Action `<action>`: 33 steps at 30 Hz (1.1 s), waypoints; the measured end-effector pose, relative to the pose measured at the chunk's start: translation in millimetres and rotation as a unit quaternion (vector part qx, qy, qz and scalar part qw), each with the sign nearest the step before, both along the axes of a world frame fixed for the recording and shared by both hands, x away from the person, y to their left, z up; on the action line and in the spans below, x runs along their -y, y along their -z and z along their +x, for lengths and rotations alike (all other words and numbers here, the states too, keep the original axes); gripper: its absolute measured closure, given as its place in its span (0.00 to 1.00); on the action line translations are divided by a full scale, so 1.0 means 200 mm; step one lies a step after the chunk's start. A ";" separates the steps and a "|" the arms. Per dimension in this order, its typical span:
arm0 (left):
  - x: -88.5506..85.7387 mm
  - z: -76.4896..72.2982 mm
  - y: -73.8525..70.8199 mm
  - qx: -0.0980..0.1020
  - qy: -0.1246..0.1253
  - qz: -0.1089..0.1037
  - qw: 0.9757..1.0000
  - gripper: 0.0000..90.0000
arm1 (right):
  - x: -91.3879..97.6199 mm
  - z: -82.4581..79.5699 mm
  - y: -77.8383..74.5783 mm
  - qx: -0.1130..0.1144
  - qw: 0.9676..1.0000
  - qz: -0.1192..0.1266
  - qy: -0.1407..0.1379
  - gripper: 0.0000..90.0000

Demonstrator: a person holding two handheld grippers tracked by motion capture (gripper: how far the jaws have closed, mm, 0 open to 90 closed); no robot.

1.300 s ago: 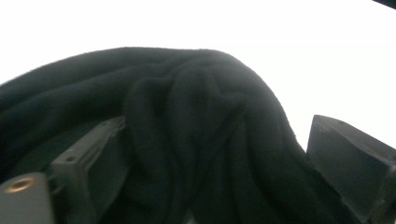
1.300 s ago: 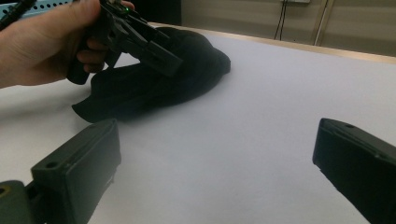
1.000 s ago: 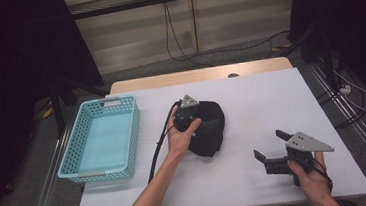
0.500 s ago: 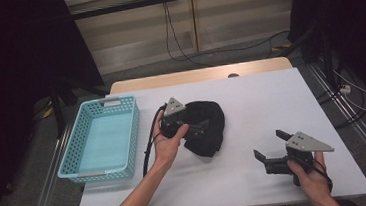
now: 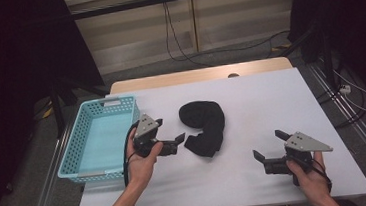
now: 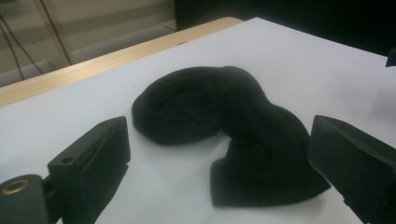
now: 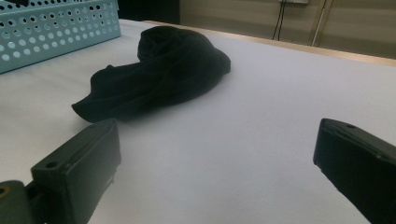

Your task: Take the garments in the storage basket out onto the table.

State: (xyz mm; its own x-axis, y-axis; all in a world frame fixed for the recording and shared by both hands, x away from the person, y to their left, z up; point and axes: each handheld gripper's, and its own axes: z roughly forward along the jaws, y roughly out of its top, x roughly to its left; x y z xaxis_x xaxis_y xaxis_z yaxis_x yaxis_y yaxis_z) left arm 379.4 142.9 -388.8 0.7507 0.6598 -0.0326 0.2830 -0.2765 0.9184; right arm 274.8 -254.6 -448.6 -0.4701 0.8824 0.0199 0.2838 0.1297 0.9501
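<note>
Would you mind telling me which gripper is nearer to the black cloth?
Left. The left gripper sits open just beside the black cloth, on its basket side, not touching. The right gripper is open, farther off toward the table's near right corner.

Black cloth [image 5: 204, 124], turquoise basket [image 5: 99, 140], white table [image 5: 272, 110]

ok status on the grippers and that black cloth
Left gripper open beside black cloth, not touching. Right gripper open, off to the side. Nothing between.
</note>
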 end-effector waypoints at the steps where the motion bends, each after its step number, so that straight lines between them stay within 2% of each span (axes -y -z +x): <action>1: -0.02 -0.01 0.00 0.001 -0.006 0.001 1.000 0.07 | 0.00 0.00 0.00 0.000 1.000 0.000 0.000 0.01; 3: -0.06 -0.06 -0.01 0.016 -0.006 0.022 1.000 0.07 | 0.00 0.00 0.00 0.000 1.000 0.000 0.001 0.01; 11: -0.18 -0.14 -0.01 0.022 -0.019 0.008 1.000 0.07 | 0.00 0.00 0.00 0.000 1.000 0.000 0.002 0.01; 21: -0.34 -0.21 0.02 0.007 -0.064 0.002 0.998 0.05 | 0.00 0.00 0.00 -0.001 1.000 0.002 0.003 0.01; 24: -0.38 -0.24 0.03 0.010 -0.074 -0.001 0.997 0.05 | 0.00 0.00 0.00 0.000 1.000 0.001 0.001 0.01; 27: -0.40 -0.26 0.04 0.018 -0.075 0.014 0.997 0.05 | 0.00 0.00 0.00 0.001 1.000 0.001 0.002 0.01; 30: -0.42 -0.29 0.05 0.020 -0.083 0.006 0.996 0.05 | 0.00 -0.01 0.00 0.001 1.000 0.001 0.000 0.01; 33: -0.42 -0.30 0.07 0.034 -0.091 0.007 0.995 0.05 | 0.00 -0.01 0.00 0.002 1.000 0.002 -0.001 0.01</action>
State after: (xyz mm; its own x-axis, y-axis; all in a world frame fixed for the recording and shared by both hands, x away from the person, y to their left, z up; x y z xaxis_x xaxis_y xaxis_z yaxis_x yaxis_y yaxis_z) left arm 320.2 227.2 -402.1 0.6194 0.7847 0.0241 0.2660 -0.2386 0.9340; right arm 273.2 -254.3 -447.7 -0.4725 0.8811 0.0210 0.2798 0.1273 0.9516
